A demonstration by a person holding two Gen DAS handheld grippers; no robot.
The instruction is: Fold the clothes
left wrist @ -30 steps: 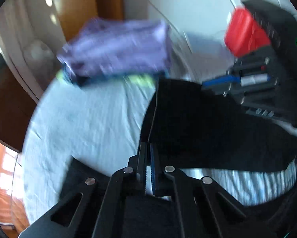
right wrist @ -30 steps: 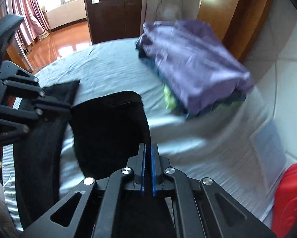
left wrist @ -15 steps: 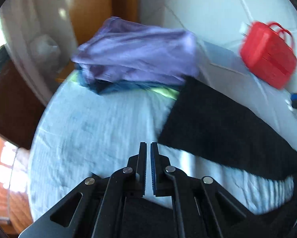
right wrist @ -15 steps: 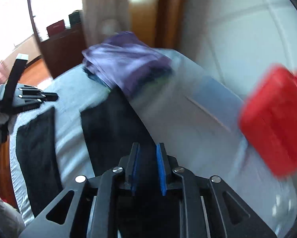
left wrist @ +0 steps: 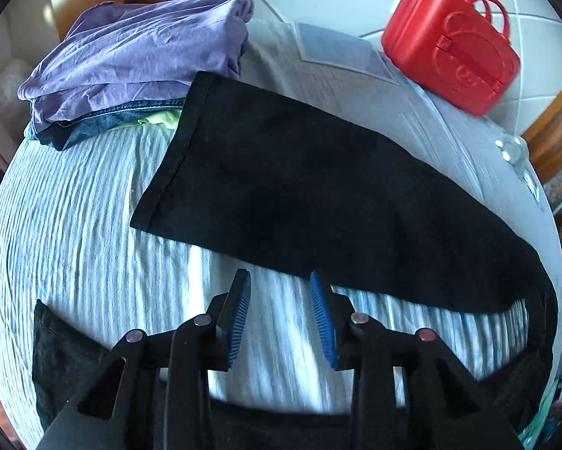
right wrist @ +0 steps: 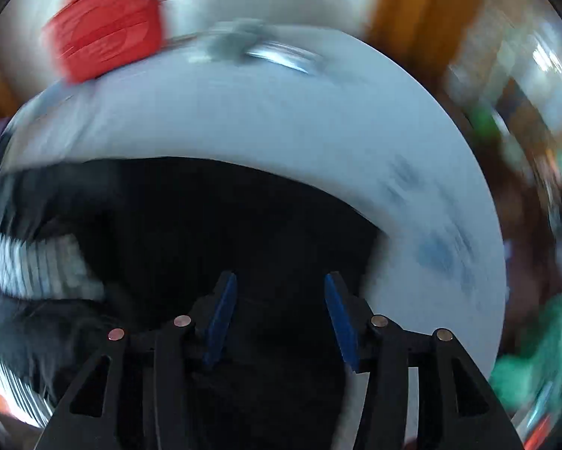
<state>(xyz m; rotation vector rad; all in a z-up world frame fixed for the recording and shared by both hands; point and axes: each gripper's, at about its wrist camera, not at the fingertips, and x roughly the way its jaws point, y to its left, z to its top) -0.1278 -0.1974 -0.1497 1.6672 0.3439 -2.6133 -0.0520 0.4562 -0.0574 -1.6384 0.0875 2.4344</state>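
Black trousers [left wrist: 318, 202] lie spread on the pale blue striped bedsheet [left wrist: 74, 225], one leg running from upper left to lower right. The other leg [left wrist: 63, 352] shows at the lower left, partly hidden by the gripper body. My left gripper [left wrist: 281, 281] hovers over the bare sheet between the two legs; its jaws are opening with nothing between them. The right wrist view is heavily blurred. There my right gripper [right wrist: 277, 279] hangs above the black trousers [right wrist: 206, 232]; its jaws are opening and the pads press on nothing.
A stack of folded clothes [left wrist: 131, 60], purple on top with denim and a green piece below, sits at the upper left. A red plastic case [left wrist: 449, 37] [right wrist: 104, 33] stands near the white wall. Wooden furniture and cluttered shelves edge the bed.
Both grippers let go of the black trousers and their jaws parted. The trouser leg now lies flat on the sheet. The right gripper swung far across, toward the red case end.
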